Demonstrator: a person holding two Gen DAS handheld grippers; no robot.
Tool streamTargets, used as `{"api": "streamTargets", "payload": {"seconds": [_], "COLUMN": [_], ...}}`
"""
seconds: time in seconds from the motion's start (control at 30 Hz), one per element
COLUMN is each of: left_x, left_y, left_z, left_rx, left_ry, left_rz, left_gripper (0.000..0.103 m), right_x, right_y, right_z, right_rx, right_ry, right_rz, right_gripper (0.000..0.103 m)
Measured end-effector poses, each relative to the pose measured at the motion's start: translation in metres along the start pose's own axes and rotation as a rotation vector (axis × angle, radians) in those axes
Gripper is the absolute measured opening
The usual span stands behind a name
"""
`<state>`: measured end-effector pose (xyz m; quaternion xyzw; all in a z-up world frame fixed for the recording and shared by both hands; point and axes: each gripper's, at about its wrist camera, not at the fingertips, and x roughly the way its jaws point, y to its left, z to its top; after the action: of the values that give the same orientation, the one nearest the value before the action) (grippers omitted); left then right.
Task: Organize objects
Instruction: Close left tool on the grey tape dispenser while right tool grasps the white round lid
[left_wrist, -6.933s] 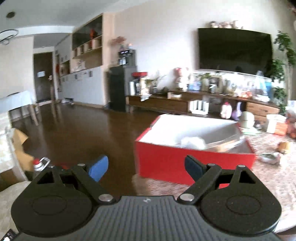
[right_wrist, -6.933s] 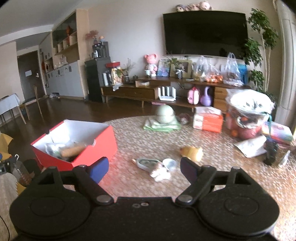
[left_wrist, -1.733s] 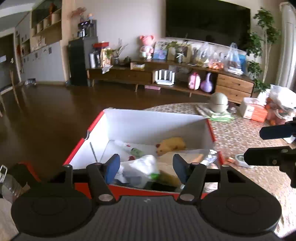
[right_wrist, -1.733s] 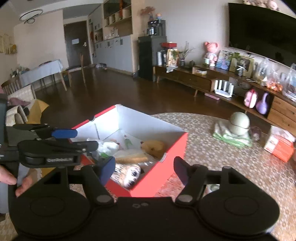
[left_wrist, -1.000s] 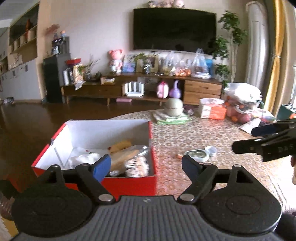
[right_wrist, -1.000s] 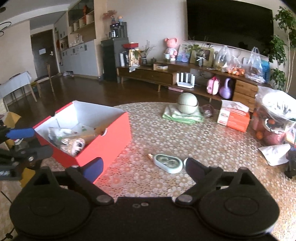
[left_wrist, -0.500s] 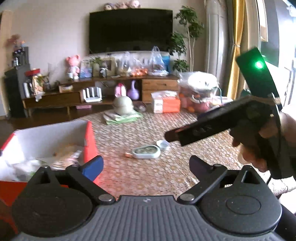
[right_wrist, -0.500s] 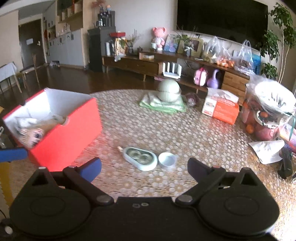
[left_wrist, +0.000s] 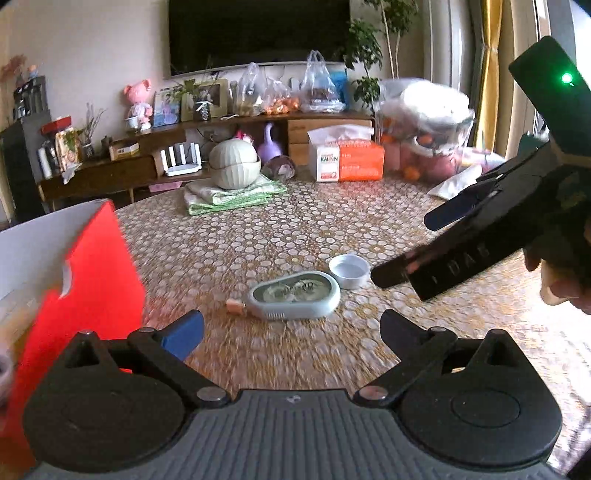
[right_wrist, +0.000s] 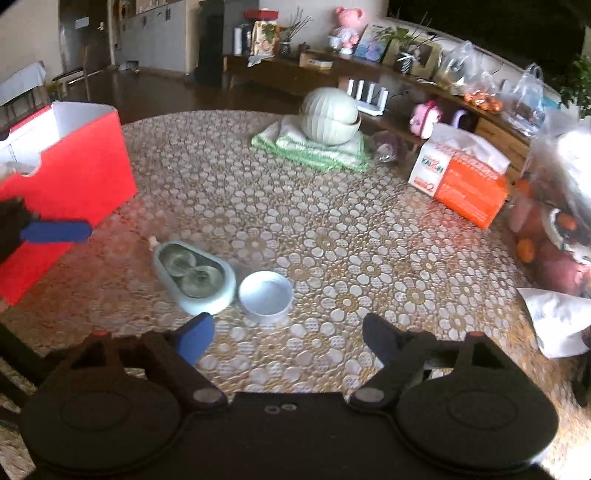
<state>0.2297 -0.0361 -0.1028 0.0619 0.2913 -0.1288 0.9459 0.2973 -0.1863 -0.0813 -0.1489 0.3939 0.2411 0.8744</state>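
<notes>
Evidently the next things to be tidied are the two loose pieces in the middle of the counter (right_wrist: 332, 206): a pale blue-green case (right_wrist: 195, 276) with two round wells, and a small white cap (right_wrist: 266, 291) lying mouth-up, just beside the case's wider end and perhaps touching it. The case lies flat, open face up. In the right wrist view its long axis runs on a diagonal, from a narrow end with a small tan stub toward the red box (right_wrist: 70, 184) down to the rounded end next to the cap. In the left wrist view the same case (left_wrist: 293, 295) reads nearly crosswise, stub to the left, cap (left_wrist: 349, 270) behind its right end.

Both lie apart from the box, which stands at the counter's left edge with its white inside open to the top — by the look of it, the place where loose things are gathered.

The right claw (right_wrist: 288, 341) hovers low just short of the cap, spread wide and grasping nothing; I judge the spread is set for taking the cap or the case's end. The left claw (left_wrist: 291, 328) is likewise released and empty, facing the case from the box side.

Farther back sit a round ribbed pot (right_wrist: 330, 116) on a folded green towel (right_wrist: 314, 149), an orange tissue box (right_wrist: 461, 177), and bags of fruit (right_wrist: 554, 229) at the right — none near either claw.
</notes>
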Motion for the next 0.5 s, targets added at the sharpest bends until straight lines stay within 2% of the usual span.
{"api": "streamTargets", "payload": {"seconds": [0.27,0.5], "left_x": [0.045,0.071], "left_y": [-0.005,-0.003], "left_z": [0.005,0.01], "left_rx": [0.123,0.15], "left_ry": [-0.005,0.021], "left_rz": [0.002,-0.01], "left_gripper": [0.102,0.102], "right_x": [0.023,0.034], "right_y": [-0.013,-0.013], "right_z": [0.0,0.005], "right_rx": [-0.047,-0.079], "right_ry": [0.014,0.002], "right_rz": [0.092,0.154], "right_gripper": [0.074,0.06]}}
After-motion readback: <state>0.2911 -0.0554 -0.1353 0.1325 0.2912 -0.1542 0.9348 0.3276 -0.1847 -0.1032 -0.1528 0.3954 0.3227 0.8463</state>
